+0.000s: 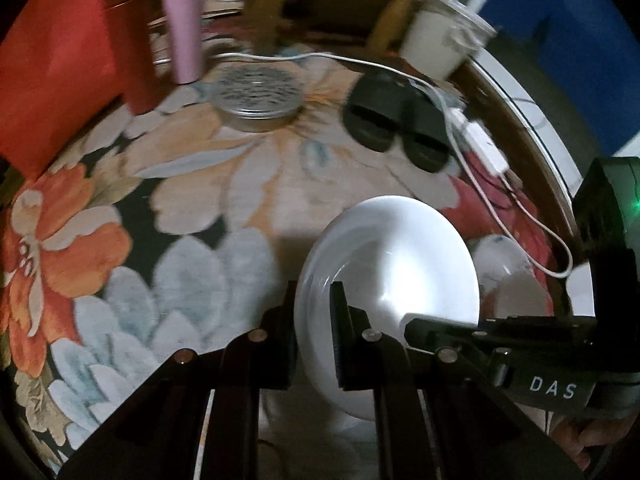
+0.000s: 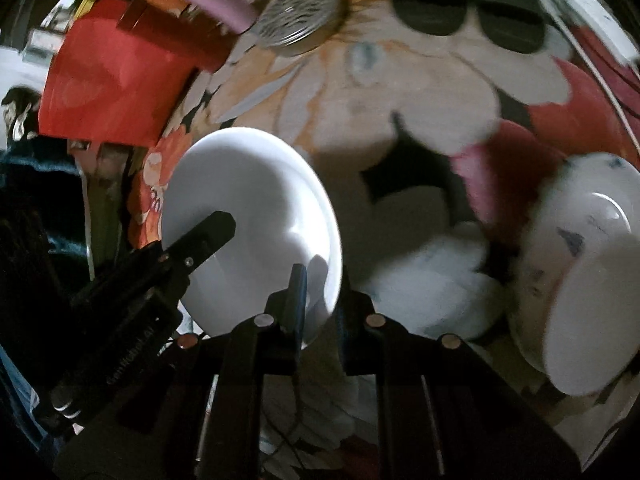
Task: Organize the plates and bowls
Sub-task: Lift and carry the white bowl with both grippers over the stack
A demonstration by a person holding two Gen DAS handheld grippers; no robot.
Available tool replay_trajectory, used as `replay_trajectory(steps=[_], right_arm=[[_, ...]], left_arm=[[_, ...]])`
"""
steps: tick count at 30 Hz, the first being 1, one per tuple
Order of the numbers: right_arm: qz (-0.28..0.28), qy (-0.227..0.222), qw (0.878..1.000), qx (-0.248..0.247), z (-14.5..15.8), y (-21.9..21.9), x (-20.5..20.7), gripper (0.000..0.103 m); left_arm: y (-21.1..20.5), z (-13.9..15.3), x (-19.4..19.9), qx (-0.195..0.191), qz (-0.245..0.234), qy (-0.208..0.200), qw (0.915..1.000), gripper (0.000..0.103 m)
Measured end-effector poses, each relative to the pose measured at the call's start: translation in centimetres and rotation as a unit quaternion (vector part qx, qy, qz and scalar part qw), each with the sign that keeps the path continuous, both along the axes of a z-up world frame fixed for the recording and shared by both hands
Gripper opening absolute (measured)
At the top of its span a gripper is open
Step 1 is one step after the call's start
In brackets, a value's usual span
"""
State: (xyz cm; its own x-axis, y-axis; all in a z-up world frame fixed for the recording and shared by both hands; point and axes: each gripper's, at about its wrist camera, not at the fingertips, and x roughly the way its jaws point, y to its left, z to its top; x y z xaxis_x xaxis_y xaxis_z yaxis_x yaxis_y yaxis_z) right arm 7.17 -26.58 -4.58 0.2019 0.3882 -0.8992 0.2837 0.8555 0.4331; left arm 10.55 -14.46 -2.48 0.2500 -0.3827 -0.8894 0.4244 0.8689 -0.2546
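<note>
Left tongs (image 1: 314, 336): clamped on the white plate's (image 1: 396, 264) near rim.
Right tongs (image 2: 320, 312): pinching the same plate's right rim.
Plate: lifted, tilted above floral desk (image 1: 208, 184).
Bowls (image 2: 580, 264): stacked at right.
</note>
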Motion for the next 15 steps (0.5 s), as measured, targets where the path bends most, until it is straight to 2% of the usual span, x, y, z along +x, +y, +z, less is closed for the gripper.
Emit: replay_trajectory(steps=[15], right_arm=[[-0.089,-0.004,0.995,-0.038,2.6,-9.0,-6.9,0.014]], left_arm=[[-10.7,1.6,-5.0,-0.024,-0.091,-0.001,0.9955,0.012]])
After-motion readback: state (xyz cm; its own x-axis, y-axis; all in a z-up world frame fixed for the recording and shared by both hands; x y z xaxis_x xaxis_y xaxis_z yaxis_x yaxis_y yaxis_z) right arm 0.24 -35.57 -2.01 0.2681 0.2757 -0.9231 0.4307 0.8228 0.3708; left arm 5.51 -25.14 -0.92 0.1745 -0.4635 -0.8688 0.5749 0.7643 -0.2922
